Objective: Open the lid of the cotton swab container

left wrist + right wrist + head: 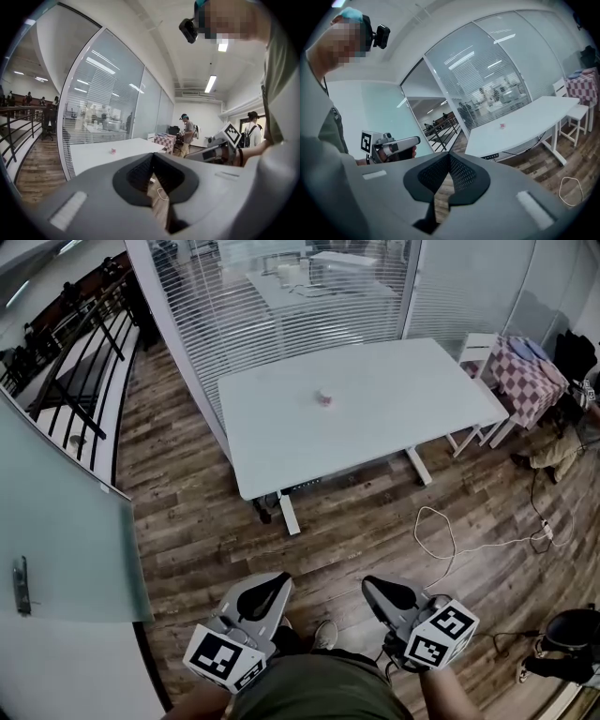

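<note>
A small pink and white cotton swab container (pixel 323 397) stands near the middle of the white table (pixel 394 418), far ahead of me. It also shows as a tiny pink spot, the container (pixel 112 150) in the left gripper view and the container (pixel 502 125) in the right gripper view. My left gripper (pixel 274 585) and right gripper (pixel 373 587) are held close to my body, over the wood floor, well short of the table. Both are shut with nothing between the jaws. In its own view the left gripper (pixel 152 155) meets at the tips, as does the right gripper (pixel 449 155).
A glass partition with blinds (pixel 281 296) runs behind the table. A white chair with a checked cloth (pixel 525 371) stands at the table's right end. A white cable (pixel 450 535) lies on the floor ahead right. A glass door (pixel 56 540) is at my left. People stand far off.
</note>
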Tool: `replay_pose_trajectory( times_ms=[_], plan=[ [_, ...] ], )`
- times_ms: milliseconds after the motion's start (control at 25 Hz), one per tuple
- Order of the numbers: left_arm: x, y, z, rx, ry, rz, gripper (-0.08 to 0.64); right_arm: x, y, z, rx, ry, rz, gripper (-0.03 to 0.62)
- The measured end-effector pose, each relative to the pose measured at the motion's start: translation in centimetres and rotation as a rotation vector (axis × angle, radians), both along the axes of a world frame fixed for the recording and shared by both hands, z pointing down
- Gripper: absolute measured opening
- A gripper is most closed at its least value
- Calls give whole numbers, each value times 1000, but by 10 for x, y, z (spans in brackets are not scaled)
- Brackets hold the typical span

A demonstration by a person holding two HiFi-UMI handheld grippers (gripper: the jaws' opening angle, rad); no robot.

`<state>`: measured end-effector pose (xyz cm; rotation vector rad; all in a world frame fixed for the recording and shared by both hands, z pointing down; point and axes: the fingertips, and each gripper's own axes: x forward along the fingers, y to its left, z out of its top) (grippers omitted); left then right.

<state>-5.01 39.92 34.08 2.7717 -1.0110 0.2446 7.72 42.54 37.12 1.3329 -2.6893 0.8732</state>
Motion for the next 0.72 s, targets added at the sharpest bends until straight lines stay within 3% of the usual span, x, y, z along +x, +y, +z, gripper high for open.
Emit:
replay_pose_trajectory(
  times_ms=[720],
  plan=[
    [14,-46,12,2,-1,21,6,24,-33,15,-18,8,59,9]
  ],
)
